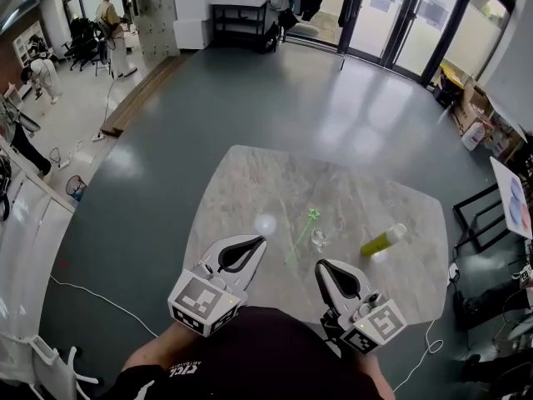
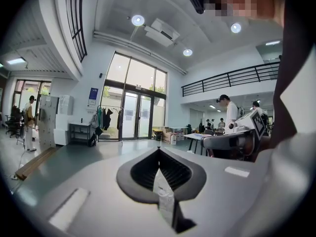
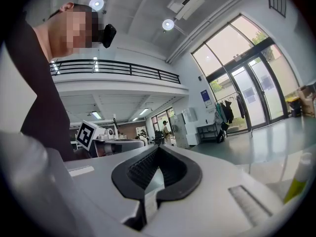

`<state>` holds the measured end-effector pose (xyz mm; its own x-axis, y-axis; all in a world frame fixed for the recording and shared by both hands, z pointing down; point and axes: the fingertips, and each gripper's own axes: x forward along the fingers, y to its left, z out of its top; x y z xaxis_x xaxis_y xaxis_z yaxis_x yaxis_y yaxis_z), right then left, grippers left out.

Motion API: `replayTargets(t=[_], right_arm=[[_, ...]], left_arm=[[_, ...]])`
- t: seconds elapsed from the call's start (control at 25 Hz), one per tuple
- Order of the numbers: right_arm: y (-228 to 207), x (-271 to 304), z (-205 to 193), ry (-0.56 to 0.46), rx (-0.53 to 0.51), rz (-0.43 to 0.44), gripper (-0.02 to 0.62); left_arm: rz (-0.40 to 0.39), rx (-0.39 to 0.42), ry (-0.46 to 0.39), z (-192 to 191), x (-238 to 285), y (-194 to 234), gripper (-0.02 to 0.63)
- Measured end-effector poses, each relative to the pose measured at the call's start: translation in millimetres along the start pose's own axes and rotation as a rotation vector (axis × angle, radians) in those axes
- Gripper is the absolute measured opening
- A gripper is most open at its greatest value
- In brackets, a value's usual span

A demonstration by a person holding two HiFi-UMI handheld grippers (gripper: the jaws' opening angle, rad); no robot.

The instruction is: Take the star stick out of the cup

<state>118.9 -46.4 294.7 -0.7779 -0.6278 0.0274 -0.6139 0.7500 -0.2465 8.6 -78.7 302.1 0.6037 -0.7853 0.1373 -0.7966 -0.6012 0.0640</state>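
From the head view, your left gripper [image 1: 256, 242] and right gripper [image 1: 321, 266] hover over the near edge of the marble table [image 1: 250, 182], both clenched and carrying nothing. The green star stick [image 1: 301, 237] shows between and just beyond their tips. Its star end points away from you, and it runs slantwise just left of the clear cup [image 1: 319, 240]. Whether it rests in the cup or only beside it cannot be told from here. A yellow-green bottle [image 1: 383, 241] lies on its side to the right of the cup. In your left gripper view, the left gripper [image 2: 159, 154] has its jaws pressed together with nothing between them, and the right gripper [image 2: 232, 139] shows off to the side. In your right gripper view, the right gripper [image 3: 159, 149] is likewise closed and empty. The left gripper's marker cube [image 3: 88, 134] shows at the left and the bottle [image 3: 297, 179] at the right edge.
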Motion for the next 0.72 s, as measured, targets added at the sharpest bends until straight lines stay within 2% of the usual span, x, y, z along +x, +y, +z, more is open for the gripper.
replayTargets(t=[0.72], right_arm=[[-9.1, -0.2, -4.6, 0.002, -0.002, -0.019, 0.012]], left_arm=[[0.005, 0.007, -0.005, -3.1, 3.6, -0.5, 0.002]])
